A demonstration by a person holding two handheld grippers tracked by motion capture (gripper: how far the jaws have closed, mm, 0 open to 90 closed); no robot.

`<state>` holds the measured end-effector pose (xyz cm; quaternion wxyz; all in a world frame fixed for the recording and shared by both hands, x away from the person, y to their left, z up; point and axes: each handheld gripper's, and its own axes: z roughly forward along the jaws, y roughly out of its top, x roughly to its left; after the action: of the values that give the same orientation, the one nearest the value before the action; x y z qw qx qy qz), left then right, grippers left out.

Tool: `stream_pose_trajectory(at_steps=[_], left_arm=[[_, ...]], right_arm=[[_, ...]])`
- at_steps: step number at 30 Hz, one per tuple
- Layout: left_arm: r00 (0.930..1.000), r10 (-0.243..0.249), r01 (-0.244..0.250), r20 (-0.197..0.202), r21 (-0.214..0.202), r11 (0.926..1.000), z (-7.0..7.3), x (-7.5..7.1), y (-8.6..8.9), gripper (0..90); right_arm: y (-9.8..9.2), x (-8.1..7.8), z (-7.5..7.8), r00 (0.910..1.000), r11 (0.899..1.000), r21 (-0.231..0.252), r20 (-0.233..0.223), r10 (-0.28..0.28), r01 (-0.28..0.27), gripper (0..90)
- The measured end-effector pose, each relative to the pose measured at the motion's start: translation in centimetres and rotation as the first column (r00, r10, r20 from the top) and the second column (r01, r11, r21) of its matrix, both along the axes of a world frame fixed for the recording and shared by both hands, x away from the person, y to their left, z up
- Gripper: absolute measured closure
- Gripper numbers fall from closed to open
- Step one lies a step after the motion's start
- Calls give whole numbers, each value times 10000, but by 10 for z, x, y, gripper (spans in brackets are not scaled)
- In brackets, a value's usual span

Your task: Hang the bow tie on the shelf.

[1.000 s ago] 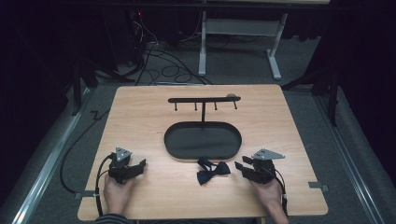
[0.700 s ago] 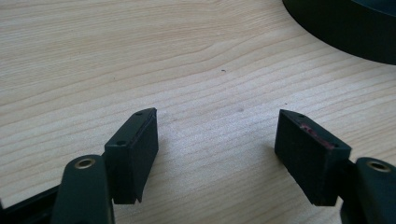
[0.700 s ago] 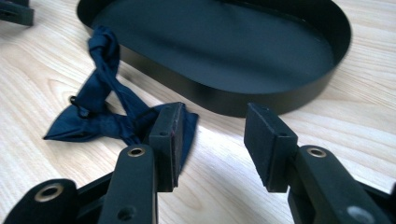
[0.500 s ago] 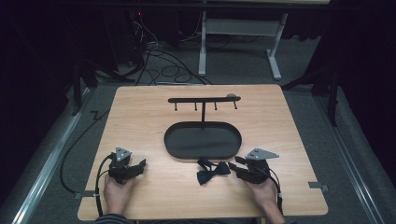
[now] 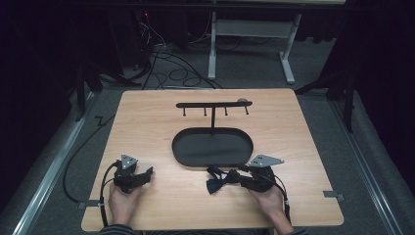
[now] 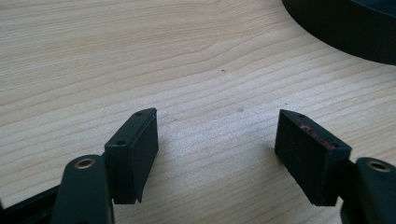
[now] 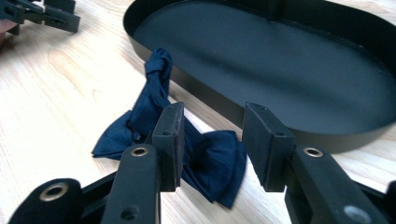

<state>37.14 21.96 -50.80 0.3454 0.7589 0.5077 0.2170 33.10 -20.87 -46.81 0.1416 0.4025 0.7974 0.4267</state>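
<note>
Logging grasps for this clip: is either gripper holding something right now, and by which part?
Nothing is held. The right gripper stands open around the dark blue fabric bow tie; the left gripper is open over bare table.

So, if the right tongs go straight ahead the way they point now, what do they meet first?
Most likely the dark blue bow tie: it lies on the table just ahead of the open right tongs, partly between the tips. Behind it comes the wall of the black oval tray. Depth is hard to judge here.
</note>
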Motion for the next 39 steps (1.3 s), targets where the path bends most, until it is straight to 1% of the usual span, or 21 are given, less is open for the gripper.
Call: stream_pose_trajectory(at_steps=[6,11,18,28,32,36,39], left_arm=[[10000,2,-2,-1,-13,10000,0,0,0,307],[10000,0,0,-3,-14,10000,0,0,0,307],[10000,-1,1,-3,-11,10000,0,0,0,307],[10000,8,-8,2,-16,10000,0,0,0,307],[10000,20,-20,12,-39,10000,0,0,0,307],[10000,21,-21,13,-43,10000,0,0,0,307],[10000,17,-17,6,-44,10000,0,0,0,307]], right_arm=[[10,1,1,9994,9994,-77,-1,339,-339,614],[16,3,1,9987,9987,-85,-18,502,-502,627],[23,8,-2,9976,9976,-129,-153,677,-679,648],[26,14,-7,9957,9966,-109,-447,806,-812,707],[27,16,-10,9948,9962,-174,-581,840,-851,735],[27,17,-11,9939,9959,-202,-675,872,-887,766],[28,18,-12,9931,9949,-231,-658,966,-983,799]])
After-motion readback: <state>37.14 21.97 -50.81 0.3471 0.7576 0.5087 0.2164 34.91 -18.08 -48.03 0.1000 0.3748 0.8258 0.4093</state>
